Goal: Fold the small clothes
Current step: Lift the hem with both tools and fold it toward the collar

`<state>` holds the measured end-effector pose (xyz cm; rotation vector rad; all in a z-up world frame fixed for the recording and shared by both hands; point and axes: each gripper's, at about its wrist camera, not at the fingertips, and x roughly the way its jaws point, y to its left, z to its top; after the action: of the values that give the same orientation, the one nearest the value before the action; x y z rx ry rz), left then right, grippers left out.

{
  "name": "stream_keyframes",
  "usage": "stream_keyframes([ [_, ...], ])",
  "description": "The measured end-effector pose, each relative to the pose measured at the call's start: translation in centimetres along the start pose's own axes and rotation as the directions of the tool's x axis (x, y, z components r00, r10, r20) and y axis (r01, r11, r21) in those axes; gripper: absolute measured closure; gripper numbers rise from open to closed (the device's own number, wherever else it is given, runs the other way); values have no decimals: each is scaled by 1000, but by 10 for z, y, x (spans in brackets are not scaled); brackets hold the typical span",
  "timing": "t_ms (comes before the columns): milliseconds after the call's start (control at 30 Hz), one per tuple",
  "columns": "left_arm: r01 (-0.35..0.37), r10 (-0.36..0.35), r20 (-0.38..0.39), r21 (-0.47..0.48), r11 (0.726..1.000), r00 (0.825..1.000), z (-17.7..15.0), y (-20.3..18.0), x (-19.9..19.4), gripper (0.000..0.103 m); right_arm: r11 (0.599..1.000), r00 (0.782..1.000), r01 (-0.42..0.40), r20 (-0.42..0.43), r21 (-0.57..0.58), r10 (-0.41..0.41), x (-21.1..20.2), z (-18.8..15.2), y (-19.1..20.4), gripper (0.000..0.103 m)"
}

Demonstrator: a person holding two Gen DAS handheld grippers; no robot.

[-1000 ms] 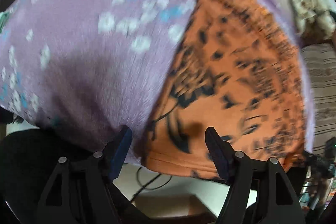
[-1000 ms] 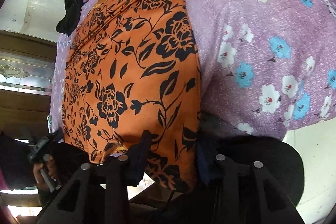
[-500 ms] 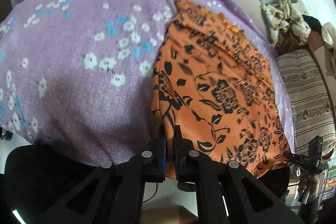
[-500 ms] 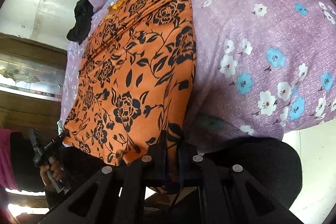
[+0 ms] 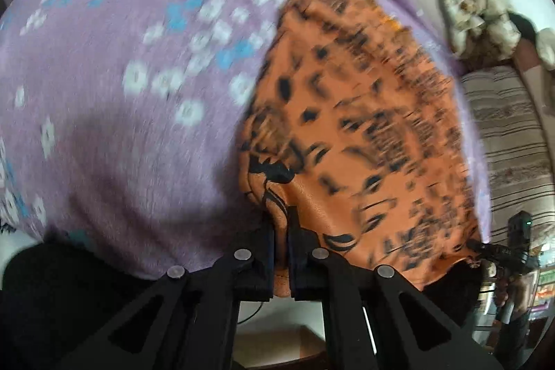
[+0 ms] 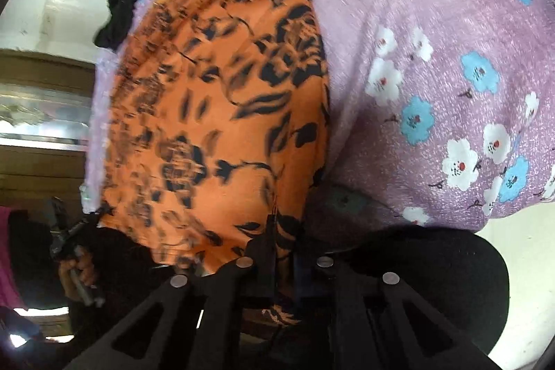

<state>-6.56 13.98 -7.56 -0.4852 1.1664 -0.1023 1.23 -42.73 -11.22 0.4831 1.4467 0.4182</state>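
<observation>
Two wrist views of one moment. An orange garment printed with black flowers and leaves lies spread on a purple bedsheet patterned with white and blue blossoms; the garment's near hem hangs just over the edge of the bed nearest the cameras. In the left wrist view the left hand-held gripper has its jaws drawn together and clamped on the near left corner of the orange garment, a narrow strip of cloth showing between the two black fingers, and the fabric puckers upward into small folds just beyond the fingertips. In the right wrist view the right hand-held gripper is likewise closed on the same orange garment at its near right corner, the cloth pinched between the fingers and trailing below them. Each gripper appears in the other's view at the far corner of the hem: the right one at the lower right edge of the left view, the left one, held in the person's hand, at the lower left of the right view. A dark piece of clothing lies at the far end of the bedsheet, beyond the garment. A crumpled pale cloth sits off to the right, and a striped mattress or cushion lies below it. Both views are blurred by motion
</observation>
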Motion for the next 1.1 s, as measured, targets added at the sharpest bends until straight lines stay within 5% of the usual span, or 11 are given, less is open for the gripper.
stream_keyframes([
  [133,93,-96,103,27,995,990,36,-17,-38,97,988,981,-156,119,12,154,-41,17,8,97],
  [300,145,-158,212,73,987,964,129,-40,-52,97,951,912,-309,278,-18,302,-83,83,26,97],
  [467,99,-119,279,88,991,953,244,-65,-4,97,939,840,-343,436,-37,324,-91,198,44,97],
  [567,26,-39,259,55,998,965,298,-68,58,93,951,842,-309,468,10,269,-65,257,38,97],
  [600,6,-13,233,29,1000,972,310,-64,84,90,956,852,-287,472,57,228,-44,282,29,93],
  [667,-63,61,169,7,998,984,321,-55,127,38,963,886,-234,436,131,156,-4,311,11,82],
  [700,-136,138,117,-25,990,983,324,-46,148,33,967,905,-195,409,164,113,10,318,3,55],
  [733,-142,145,115,-30,989,983,323,-40,154,33,970,914,-156,399,186,71,21,321,-2,45],
  [833,-64,70,192,-36,997,979,315,-29,130,33,969,871,-201,479,144,109,15,302,2,33],
  [1000,-4,42,355,-108,994,934,263,-5,55,21,975,823,-164,565,152,50,-23,233,4,31],
  [1100,82,-14,354,-178,981,935,212,0,51,21,951,837,-238,539,199,97,-22,170,3,30],
])
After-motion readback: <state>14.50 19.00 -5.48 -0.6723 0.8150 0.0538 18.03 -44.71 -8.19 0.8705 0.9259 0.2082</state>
